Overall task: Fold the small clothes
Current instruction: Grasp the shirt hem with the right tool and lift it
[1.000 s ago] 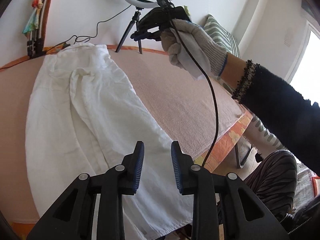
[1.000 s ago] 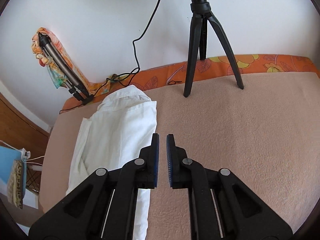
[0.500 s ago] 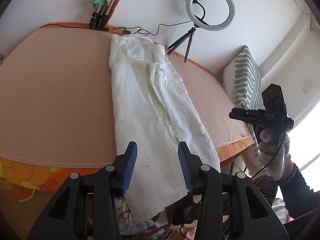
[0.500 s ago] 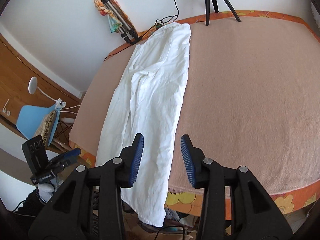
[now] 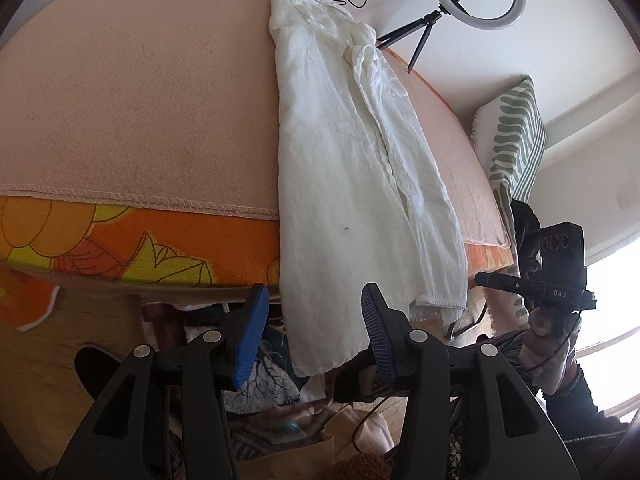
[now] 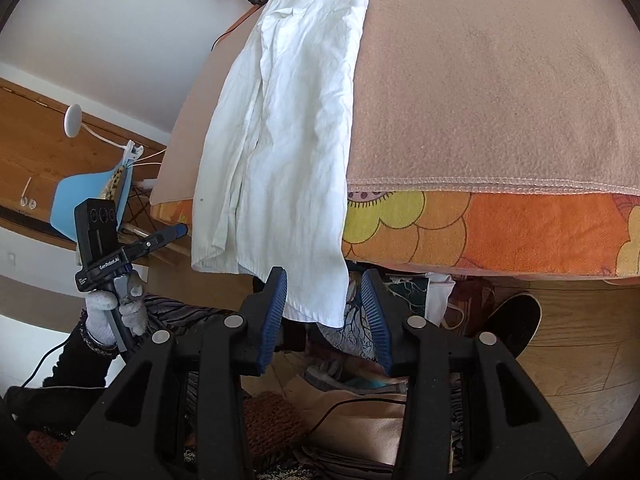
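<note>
Two hand-held grippers, left (image 5: pixel 310 334) and right (image 6: pixel 324 314), part-open, empty, left's jaws just widening | white garment (image 5: pixel 352 168) overhangs desk (image 5: pixel 140 92) near edge | next: pinch hem corners, fold up.

The white garment (image 5: pixel 352 168) is thin, creased woven cloth, matt. Under it the peach blanket (image 5: pixel 140 92) looks fuzzy, with a stitched hem, over a smooth printed orange floral cover (image 5: pixel 132 248). The gripper fingers (image 6: pixel 276 312) carry ribbed blue pads on matt black plastic. At five o'clock lies wood flooring (image 6: pixel 576 360).
</note>
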Available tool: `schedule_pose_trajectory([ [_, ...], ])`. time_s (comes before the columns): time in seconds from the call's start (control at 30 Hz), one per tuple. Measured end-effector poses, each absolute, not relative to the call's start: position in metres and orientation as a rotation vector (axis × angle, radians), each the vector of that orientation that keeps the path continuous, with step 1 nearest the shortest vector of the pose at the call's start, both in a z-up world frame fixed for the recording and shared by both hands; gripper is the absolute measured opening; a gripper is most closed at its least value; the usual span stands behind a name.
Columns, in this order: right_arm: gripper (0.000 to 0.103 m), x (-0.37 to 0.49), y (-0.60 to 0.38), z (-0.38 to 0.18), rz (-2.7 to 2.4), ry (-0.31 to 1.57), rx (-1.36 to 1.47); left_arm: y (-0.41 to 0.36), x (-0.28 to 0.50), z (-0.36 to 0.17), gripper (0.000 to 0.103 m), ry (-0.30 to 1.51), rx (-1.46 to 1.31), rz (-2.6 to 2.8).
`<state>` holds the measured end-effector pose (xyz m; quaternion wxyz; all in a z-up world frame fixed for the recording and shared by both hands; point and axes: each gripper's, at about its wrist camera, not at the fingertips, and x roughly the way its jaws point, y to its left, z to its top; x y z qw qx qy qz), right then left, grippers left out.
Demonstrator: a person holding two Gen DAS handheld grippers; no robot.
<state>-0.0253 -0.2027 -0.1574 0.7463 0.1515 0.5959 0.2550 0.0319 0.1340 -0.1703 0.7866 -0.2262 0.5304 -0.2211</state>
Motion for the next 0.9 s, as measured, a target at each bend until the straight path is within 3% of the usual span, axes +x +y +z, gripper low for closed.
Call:
schedule_pose_trajectory([
  [0.67, 0.046, -0.006, -0.170, -0.201, 0.691, 1.403, 0.405, 0.117, 0.043, -0.199, 0.046, 1.249, -0.580, -0.553],
  [0.73, 0.043, -0.008, -0.167, -0.203, 0.702, 1.407, 0.421, 0.115, 0.042, -0.197, 0.041, 1.235, -0.596, -0.583],
  [0.8, 0.029, -0.012, -0.161, -0.200, 0.739, 1.405, 0.416, 0.114, 0.041, -0.194, 0.022, 1.231, -0.601, -0.623],
  [0.87, 0.014, -0.015, -0.157, -0.194, 0.755, 1.378, 0.403, 0.112, 0.039, -0.190, 0.013, 1.212, -0.597, -0.646],
  [0.9, 0.012, -0.016, -0.157, -0.192, 0.761, 1.367, 0.409, 0.112, 0.038, -0.187, 0.009, 1.202, -0.598, -0.658],
])
